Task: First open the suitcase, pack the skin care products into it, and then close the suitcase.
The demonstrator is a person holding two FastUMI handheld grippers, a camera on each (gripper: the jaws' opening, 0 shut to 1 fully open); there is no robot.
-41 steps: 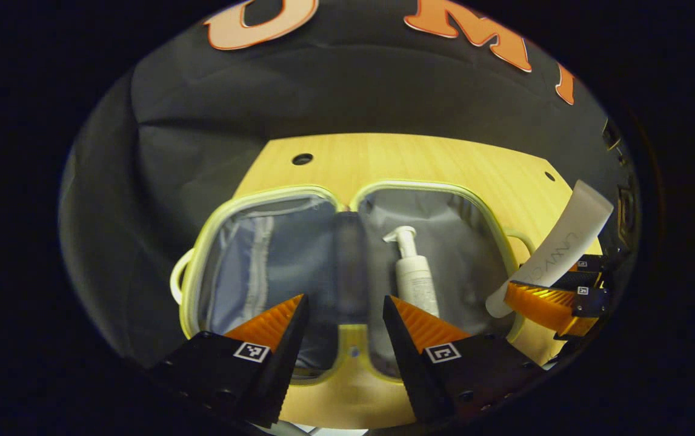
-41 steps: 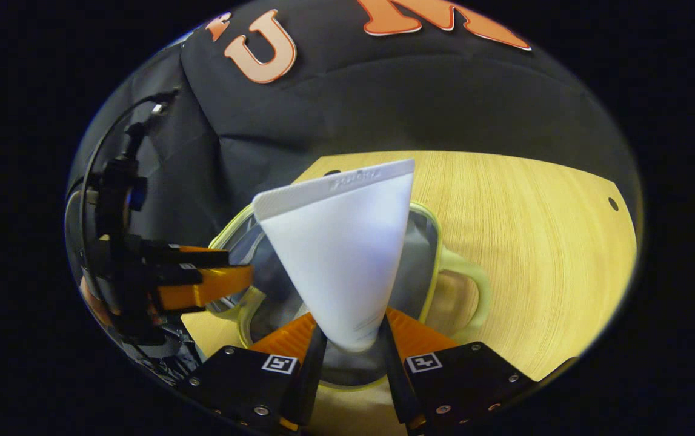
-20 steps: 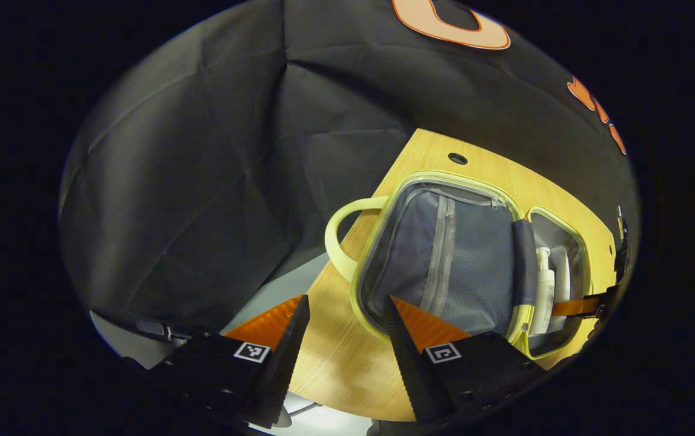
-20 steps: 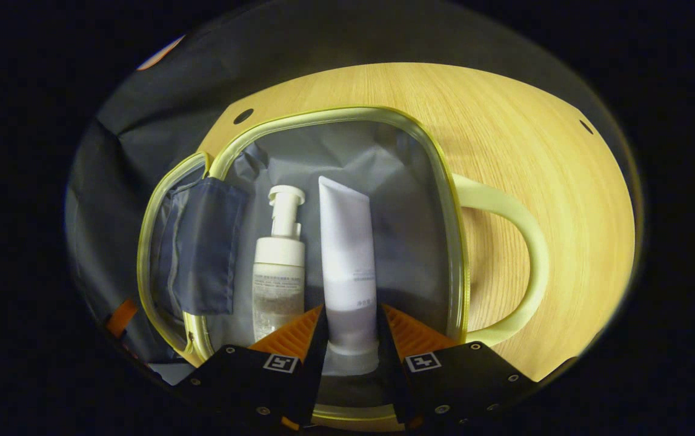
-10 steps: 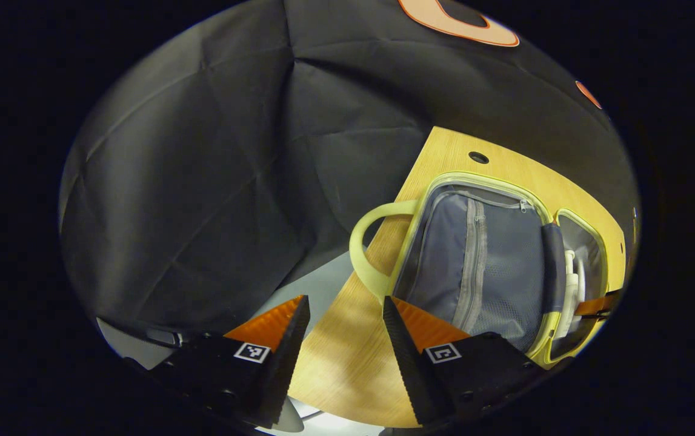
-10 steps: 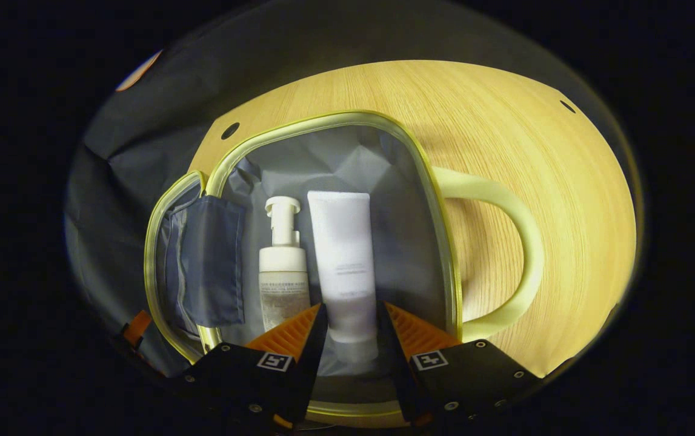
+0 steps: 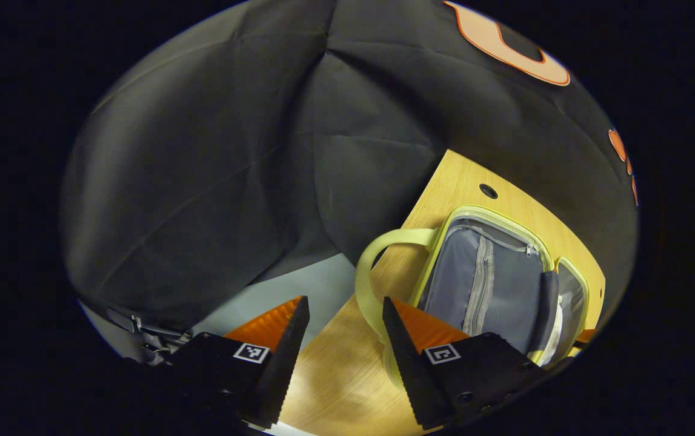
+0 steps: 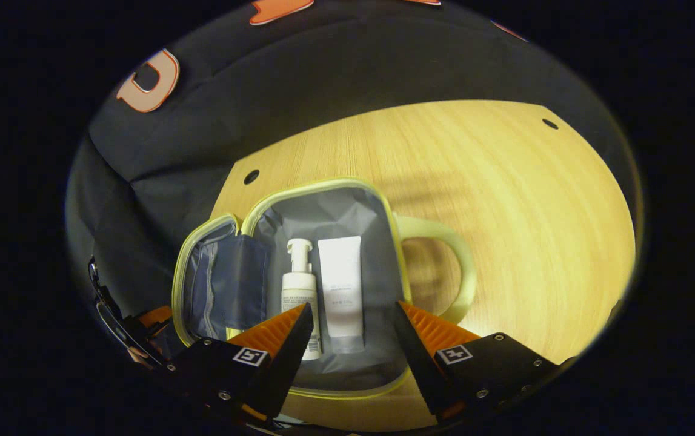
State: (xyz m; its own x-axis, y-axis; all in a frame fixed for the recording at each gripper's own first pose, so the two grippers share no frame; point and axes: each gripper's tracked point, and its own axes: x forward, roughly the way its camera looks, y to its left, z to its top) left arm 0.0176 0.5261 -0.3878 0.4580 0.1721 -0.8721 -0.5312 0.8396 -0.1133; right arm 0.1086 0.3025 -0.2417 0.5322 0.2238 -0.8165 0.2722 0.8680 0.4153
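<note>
The suitcase (image 8: 347,375) lies open flat on the surface (image 8: 505,200), bottle (image 8: 299,297) and tube (image 8: 342,284) inside the half just ahead of the right tongs (image 8: 352,330). Both tongs are wide and hold nothing. The left tongs (image 7: 342,327) are nearer the empty half (image 7: 486,284) and its handle (image 7: 371,284), which sits just ahead, so they look best placed to fold it over.

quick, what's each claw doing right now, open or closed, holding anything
Left claw: open, holding nothing, beside the suitcase handle.
Right claw: open, holding nothing, above the tube lying in the suitcase.
</note>
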